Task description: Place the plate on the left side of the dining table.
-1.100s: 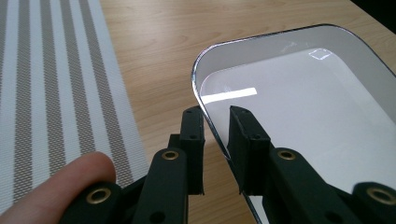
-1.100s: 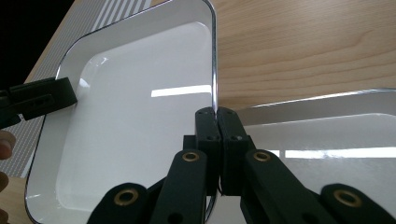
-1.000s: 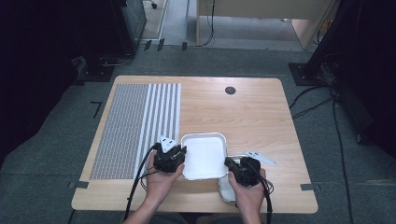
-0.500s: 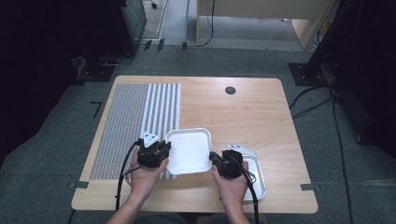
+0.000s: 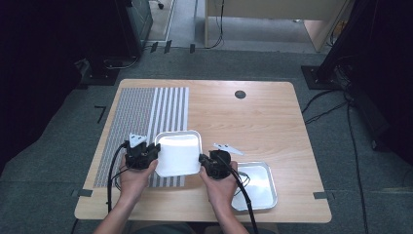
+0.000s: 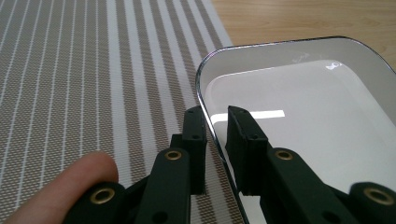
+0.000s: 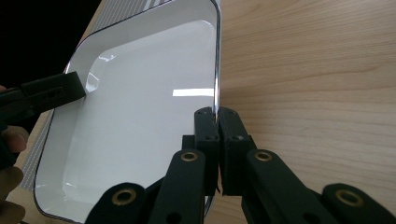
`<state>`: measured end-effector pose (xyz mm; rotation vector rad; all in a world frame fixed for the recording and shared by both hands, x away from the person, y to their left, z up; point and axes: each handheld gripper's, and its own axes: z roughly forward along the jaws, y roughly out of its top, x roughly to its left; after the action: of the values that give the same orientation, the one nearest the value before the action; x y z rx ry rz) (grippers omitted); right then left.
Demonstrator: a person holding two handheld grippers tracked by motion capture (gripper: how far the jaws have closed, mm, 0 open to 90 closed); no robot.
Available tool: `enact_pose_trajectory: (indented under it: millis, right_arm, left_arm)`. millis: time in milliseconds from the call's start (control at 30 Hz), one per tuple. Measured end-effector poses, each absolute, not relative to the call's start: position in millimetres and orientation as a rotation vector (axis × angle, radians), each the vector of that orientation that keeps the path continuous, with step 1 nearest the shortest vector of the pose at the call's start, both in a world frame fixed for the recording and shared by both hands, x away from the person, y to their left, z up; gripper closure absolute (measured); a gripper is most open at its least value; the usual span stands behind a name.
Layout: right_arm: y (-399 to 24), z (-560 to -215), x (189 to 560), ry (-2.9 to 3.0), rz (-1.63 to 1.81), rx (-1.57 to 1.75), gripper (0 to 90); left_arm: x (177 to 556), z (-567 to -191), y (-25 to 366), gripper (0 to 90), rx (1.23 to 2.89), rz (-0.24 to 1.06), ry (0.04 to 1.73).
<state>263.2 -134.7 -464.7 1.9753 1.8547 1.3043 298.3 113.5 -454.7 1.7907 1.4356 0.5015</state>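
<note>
Now the white tray [image 5: 178, 153] has been carried leftward, off the steel tray [image 5: 255, 185] near the bench's front right corner, onto the striped mat [image 5: 146, 114]; its rims are clamped by left claw [image 5: 152, 152] and right claw [image 5: 202, 160], ready for setting down.

White tray [image 5: 178, 152] partly on striped mat [image 5: 146, 117], metal tray [image 5: 260, 185] right

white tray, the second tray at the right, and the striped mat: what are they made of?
White tray: likely enamelled metal, with a glossy white face and thin dark rim. Second tray: looks like bare steel, silvery and reflective. Striped mat: woven, probably vinyl or fabric, weave texture visible.
</note>
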Motion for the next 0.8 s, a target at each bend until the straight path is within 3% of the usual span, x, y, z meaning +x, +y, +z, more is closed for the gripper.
enact_pose_trajectory:
  millis: [800]
  right_arm:
    - [-51,-490,311,1.904,1.268,2.027,88.2]
  left_arm:
    - [351,-479,179,82.4,1.763,0.559,1.597]
